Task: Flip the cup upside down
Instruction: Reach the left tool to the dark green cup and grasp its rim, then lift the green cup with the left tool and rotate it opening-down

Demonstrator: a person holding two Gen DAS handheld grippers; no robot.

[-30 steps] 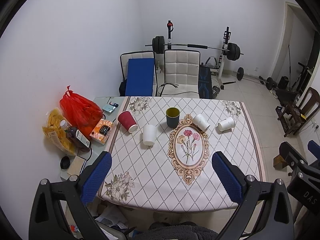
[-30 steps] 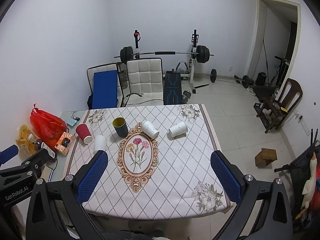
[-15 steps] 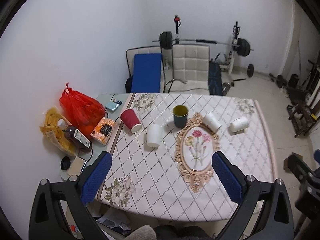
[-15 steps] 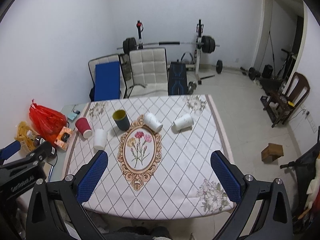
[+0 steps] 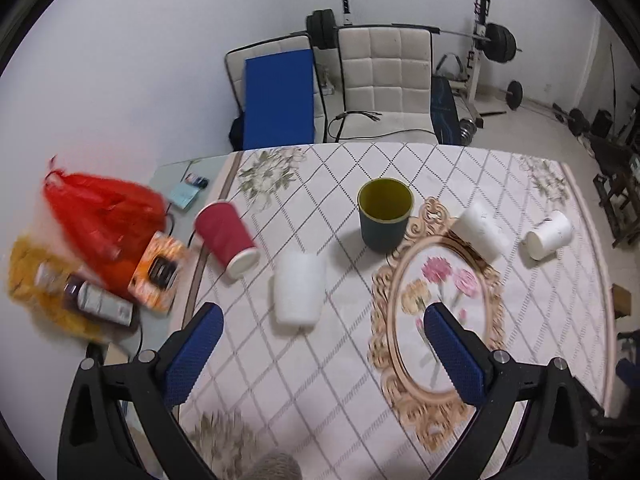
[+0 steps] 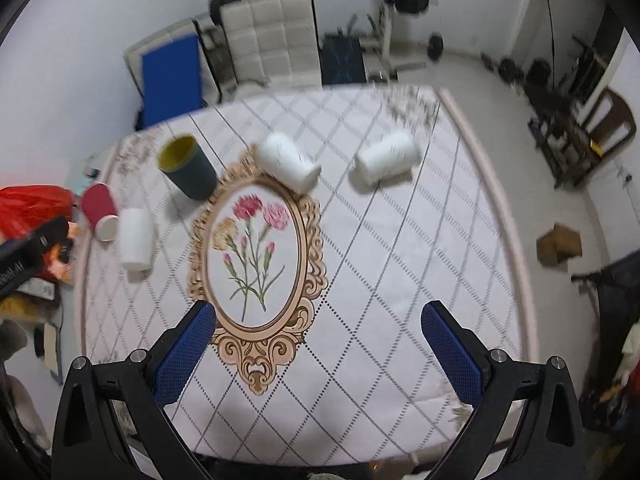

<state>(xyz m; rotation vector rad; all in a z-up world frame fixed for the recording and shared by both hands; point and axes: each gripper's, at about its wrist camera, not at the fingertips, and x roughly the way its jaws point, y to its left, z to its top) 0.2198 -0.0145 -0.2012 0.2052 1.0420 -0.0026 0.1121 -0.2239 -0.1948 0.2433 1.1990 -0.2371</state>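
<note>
A dark green cup (image 5: 385, 214) with a yellow inside stands upright on the tablecloth; it also shows in the right wrist view (image 6: 188, 167). A white cup (image 5: 299, 293) stands upside down just in front of my open, empty left gripper (image 5: 323, 334). A red paper cup (image 5: 226, 234) lies on its side at the left. Two white cups (image 5: 479, 230) (image 5: 549, 235) lie on their sides at the right. My right gripper (image 6: 318, 327) is open and empty above the near half of the table, with those two white cups (image 6: 289, 162) (image 6: 386, 157) ahead.
A red plastic bag (image 5: 102, 210), a bottle (image 5: 96, 298), an orange box (image 5: 159, 274) and a yellow bag sit on a side table at the left. White chairs (image 5: 386, 80) and a barbell rack stand behind the table. A cardboard box (image 6: 559, 243) lies on the floor at the right.
Both grippers have moved forward and down toward the table; the cups look larger and closer. The views are blurred from motion. No cup has moved.
</note>
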